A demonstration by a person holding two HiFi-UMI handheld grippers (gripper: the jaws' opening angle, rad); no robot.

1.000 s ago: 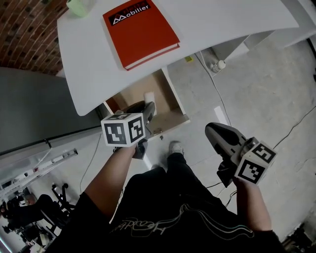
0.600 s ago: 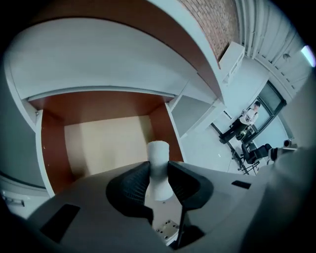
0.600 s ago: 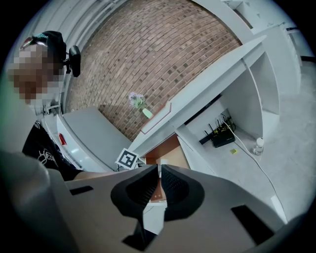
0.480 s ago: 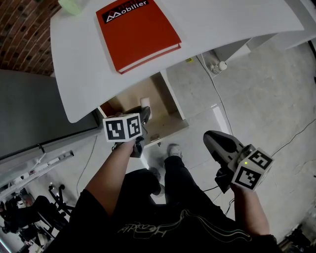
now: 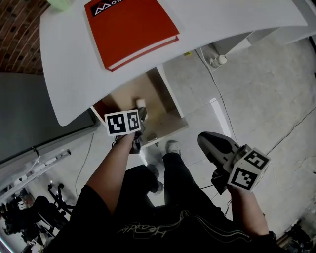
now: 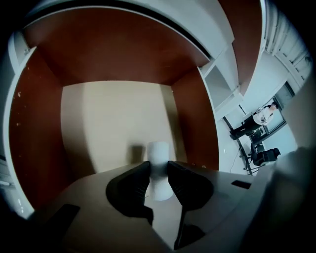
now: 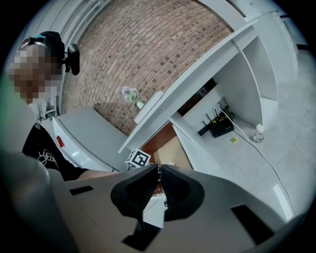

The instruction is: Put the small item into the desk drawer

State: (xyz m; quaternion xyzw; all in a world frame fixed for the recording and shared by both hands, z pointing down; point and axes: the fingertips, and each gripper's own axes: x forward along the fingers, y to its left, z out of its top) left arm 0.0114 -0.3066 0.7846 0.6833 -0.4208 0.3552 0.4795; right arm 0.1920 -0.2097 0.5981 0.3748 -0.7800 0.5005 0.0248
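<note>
A small white cylinder [image 6: 159, 150] stands upright between the pads of my left gripper [image 6: 158, 165], which is shut on it. In the head view the left gripper [image 5: 141, 111] hangs over the open wooden drawer [image 5: 166, 93] under the white desk [image 5: 69, 64], with the cylinder's top [image 5: 140, 103] showing past the marker cube. The left gripper view looks down at the drawer's pale floor [image 6: 113, 118]; whether the cylinder touches it I cannot tell. My right gripper [image 5: 205, 141] is held off to the right above the concrete floor, away from the drawer. Its jaws [image 7: 159, 170] are shut with nothing in them.
A red book [image 5: 131, 27] and a green object [image 5: 61, 4] lie on the desk. On the floor beside the drawer are a bottle [image 5: 217, 61] and a cable [image 5: 219, 99]. A grey panel [image 5: 34, 113] stands left of the drawer. My shoe [image 5: 173, 147] is below the drawer front.
The left gripper has sunk with the white cylinder, closer to the open drawer. The right gripper has dropped a little and stayed shut.
</note>
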